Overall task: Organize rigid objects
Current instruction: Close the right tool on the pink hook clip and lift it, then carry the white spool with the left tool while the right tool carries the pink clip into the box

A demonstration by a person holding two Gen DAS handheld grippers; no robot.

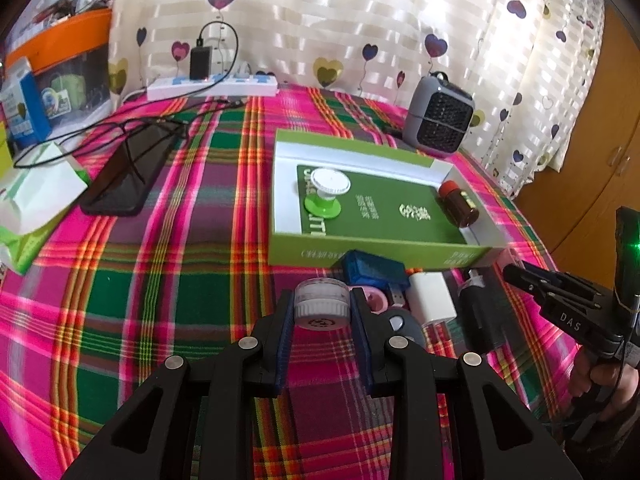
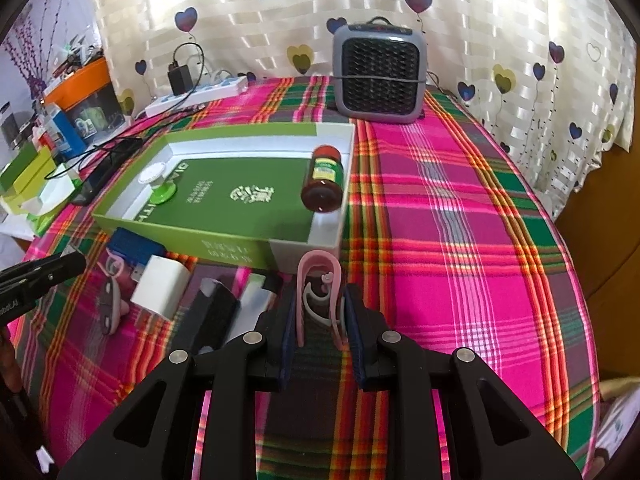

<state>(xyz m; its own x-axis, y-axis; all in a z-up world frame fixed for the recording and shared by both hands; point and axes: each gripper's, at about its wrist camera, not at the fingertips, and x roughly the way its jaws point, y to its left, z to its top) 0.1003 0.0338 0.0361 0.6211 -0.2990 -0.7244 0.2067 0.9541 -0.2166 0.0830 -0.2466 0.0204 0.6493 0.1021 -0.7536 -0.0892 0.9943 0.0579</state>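
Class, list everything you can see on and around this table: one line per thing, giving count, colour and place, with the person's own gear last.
tablecloth: one, pink-green plaid, covers table.
green box: one, green-white, open, mid-table.
brown bottle: one, red cap, lying in the box.
green-based jar: one, white lid, in the box.
heater: one, grey, far edge.
power strip: one, white, far left.
phone: one, black, left of the box.
white charger: one, before the box.
blue block: one, before the box.
white jar: one, in left gripper.
pink clip: one, in right gripper.
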